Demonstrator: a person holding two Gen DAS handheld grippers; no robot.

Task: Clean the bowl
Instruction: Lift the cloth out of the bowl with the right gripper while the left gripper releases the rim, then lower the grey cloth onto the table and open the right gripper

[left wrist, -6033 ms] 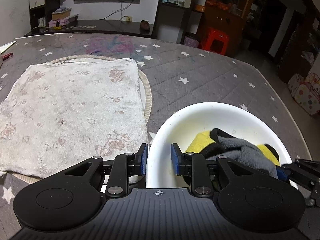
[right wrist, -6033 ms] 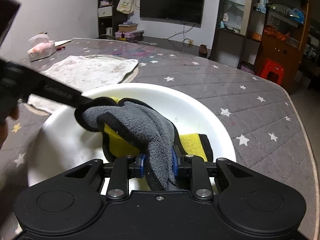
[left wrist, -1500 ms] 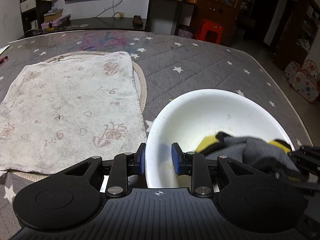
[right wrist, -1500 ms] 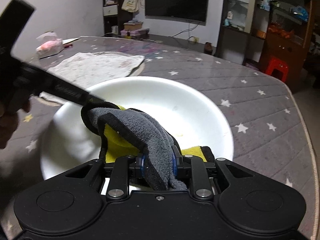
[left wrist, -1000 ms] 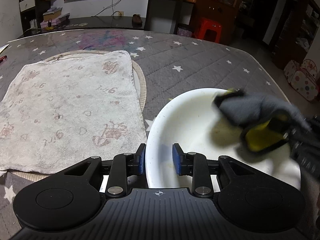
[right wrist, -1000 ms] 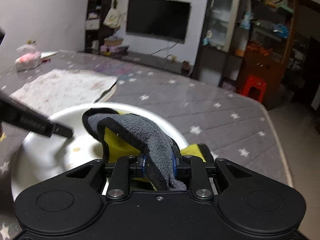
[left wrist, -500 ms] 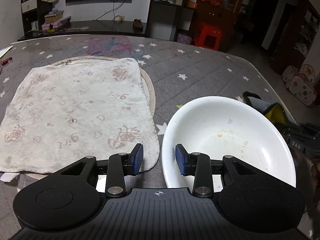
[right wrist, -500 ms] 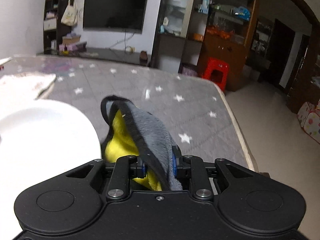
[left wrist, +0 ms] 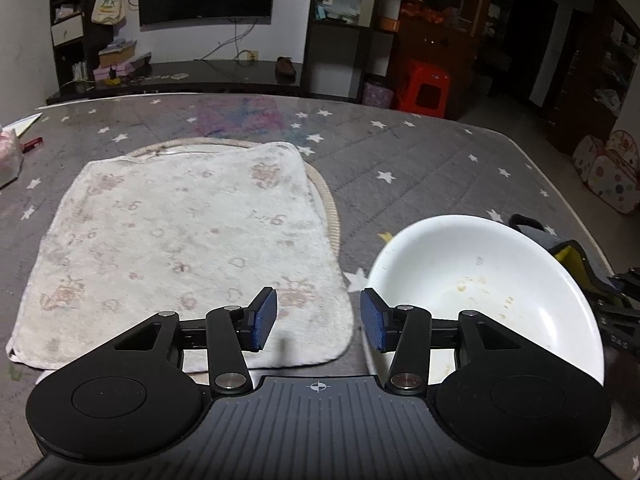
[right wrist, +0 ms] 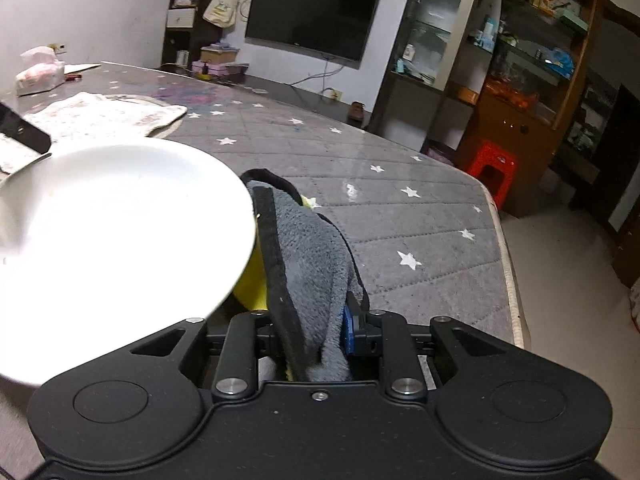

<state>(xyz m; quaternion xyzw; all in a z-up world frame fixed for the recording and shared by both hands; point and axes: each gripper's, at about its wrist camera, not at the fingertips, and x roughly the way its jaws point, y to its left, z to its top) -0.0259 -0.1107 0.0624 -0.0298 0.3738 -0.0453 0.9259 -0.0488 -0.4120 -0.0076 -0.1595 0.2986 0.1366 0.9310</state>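
The white bowl (left wrist: 484,292) sits on the grey star-patterned table, with small brown specks inside; it also shows in the right wrist view (right wrist: 116,224). My left gripper (left wrist: 318,316) is open and empty, just left of the bowl's near rim, its right finger close to the rim. My right gripper (right wrist: 314,328) is shut on a grey and yellow cleaning cloth (right wrist: 308,248), held outside the bowl against its right side. The cloth's edge shows behind the bowl in the left wrist view (left wrist: 568,250).
A stained white towel (left wrist: 188,236) lies on a round mat left of the bowl. A tissue pack (right wrist: 38,70) and a red pen (left wrist: 32,144) lie at the far left. The table's right edge (right wrist: 508,264) is close to the cloth.
My left gripper let go of the bowl's rim and opened wide, shifting left. My right gripper lifted the cloth out of the bowl and moved it down to the bowl's right side.
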